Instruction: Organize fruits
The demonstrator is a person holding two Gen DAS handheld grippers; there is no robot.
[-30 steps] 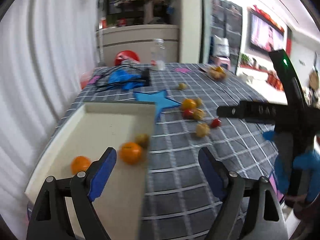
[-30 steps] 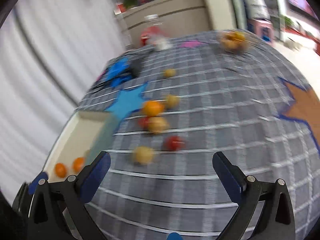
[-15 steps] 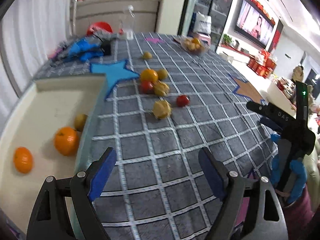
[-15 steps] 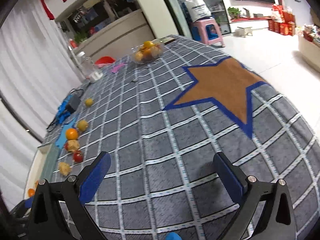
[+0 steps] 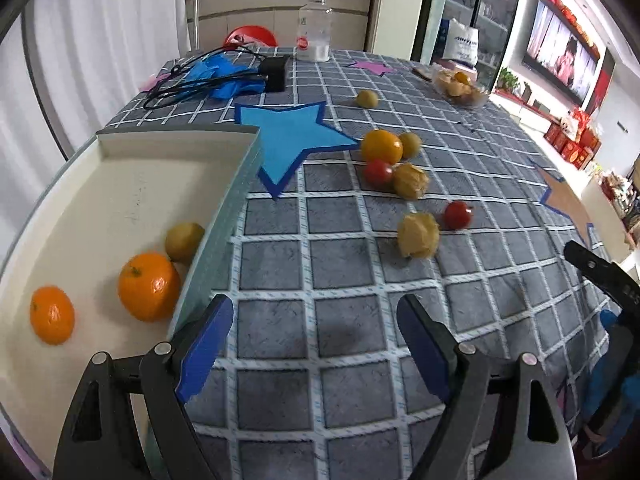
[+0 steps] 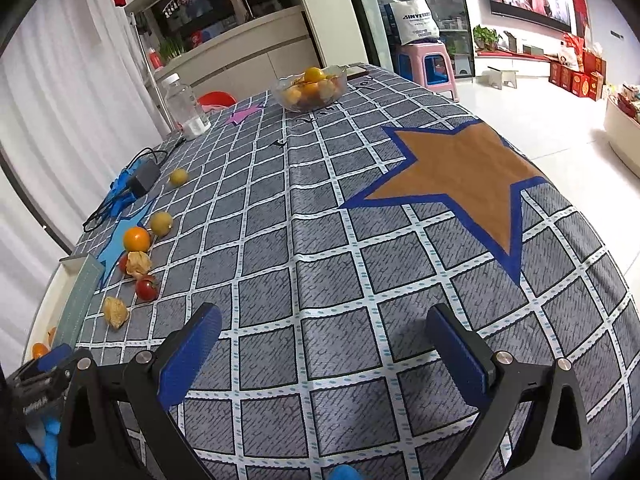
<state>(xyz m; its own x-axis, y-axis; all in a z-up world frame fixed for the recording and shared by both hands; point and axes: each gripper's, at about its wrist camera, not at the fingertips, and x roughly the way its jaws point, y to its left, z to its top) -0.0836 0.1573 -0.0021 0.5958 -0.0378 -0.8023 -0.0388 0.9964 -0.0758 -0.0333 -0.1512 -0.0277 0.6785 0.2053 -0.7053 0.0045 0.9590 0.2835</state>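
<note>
**Loose fruit on the cloth, both tongs wide and empty**

Start at the left. Your tray [image 5: 120, 200] already holds two mandarins [image 5: 149, 286], firm and easy to pinch across the middle, with a small yellow-green fruit [image 5: 185, 242] against the tray's right wall. Your left gripper [image 5: 316, 344] hangs over the checked tablecloth [image 5: 340, 280] just beside that wall, jaws spread wide with nothing between them.

Moving right, the nearest loose piece is a husked physalis [image 5: 418, 234]. Its papery husk is light and crushes easily, so close on it gently around the widest part. Just beside it sits a cherry tomato [image 5: 457, 215], smooth, round and likely to roll or slip, with thin skin. Beyond them, a second tomato [image 5: 378, 172] touches another physalis [image 5: 410, 180], with an orange tomato-like fruit [image 5: 381, 146] close behind; that cluster crowds any finger going in. The tray wall also stands between the fruit and its place, so lift clear over it.

Farther right, your right gripper [image 6: 324, 356] is also wide open and empty, over bare cloth, well apart from the fruit. The glass bowl [image 6: 338, 88] at the far edge holds more fruit, though I can't tell which kinds.
</note>
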